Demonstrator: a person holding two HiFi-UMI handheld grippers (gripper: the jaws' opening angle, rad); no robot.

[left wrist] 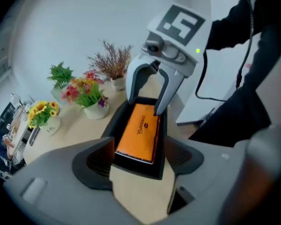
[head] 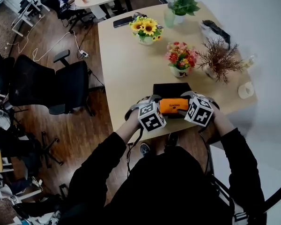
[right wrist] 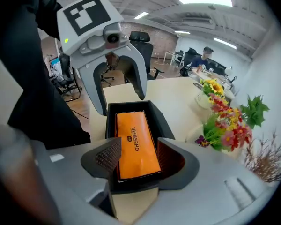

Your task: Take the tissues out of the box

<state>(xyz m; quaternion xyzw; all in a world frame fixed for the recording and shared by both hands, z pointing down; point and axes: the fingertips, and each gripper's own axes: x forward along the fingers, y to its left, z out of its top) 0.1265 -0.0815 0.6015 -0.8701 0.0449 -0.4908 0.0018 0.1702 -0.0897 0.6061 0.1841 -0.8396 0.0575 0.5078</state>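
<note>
The left gripper (left wrist: 139, 159) has its jaws spread wide, straddling the black box (left wrist: 114, 123) untouched. The right gripper (right wrist: 138, 156) is narrower, flanking the orange tissue pack (right wrist: 135, 142), seemingly without contact.

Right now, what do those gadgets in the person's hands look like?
The left hand-held gripper and right hand-held gripper are pale grey plastic, each with two curved fingers lined with dark textured pads. Each carries a white cube printed with black square markers. A thin black cable trails from one. The sleeves are black.
</note>
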